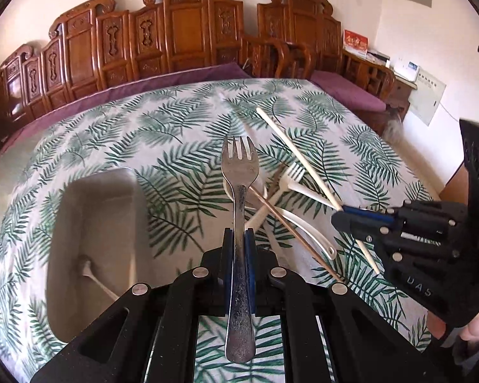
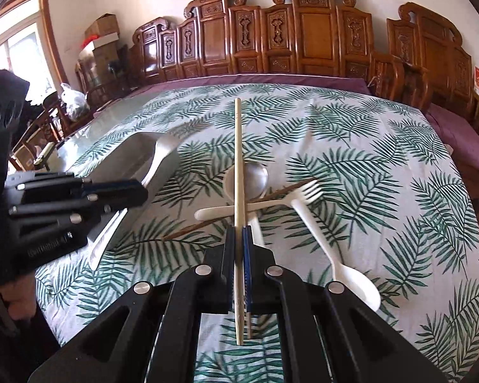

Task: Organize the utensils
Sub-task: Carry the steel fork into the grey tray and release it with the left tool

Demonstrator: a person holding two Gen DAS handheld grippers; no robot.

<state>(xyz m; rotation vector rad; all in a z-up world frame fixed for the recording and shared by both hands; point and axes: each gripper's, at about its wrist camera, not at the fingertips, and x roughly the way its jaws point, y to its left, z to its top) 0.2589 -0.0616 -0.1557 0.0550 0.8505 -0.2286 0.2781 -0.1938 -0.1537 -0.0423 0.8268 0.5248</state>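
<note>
Table under a leaf-print cloth, carved wooden bench backs along its far edge.

Left side: a shallow metal tray lies near the table's left edge. Inside it, a pale utensil handle at the near end; what kind, cannot tell.

Left gripper is above the cloth just right of the tray, jaws closed tight on the handle of a metal fork. The fork runs straight along the fingers, tines pointing toward the far edge, handle end sticking back past the pads. In the right wrist view the same gripper sits over the tray, the fork jutting over it.

Middle of table: a loose pile. A metal spoon with bowl up lies against a white plastic spoon. A white plastic fork lies across the pile with its tines to the right, and a thin dark wooden stick lies across it too. All overlap; exact stacking order unclear.

Right gripper is over the pile, jaws clamped on a pale chopstick that points toward the far edge, its butt end trailing behind the pads. From the left wrist view, this gripper comes in from the right edge, chopstick slanting up and away.

Right of pile: a second white plastic spoon, bowl toward the near edge, its handle reaching up to the pile.
</note>
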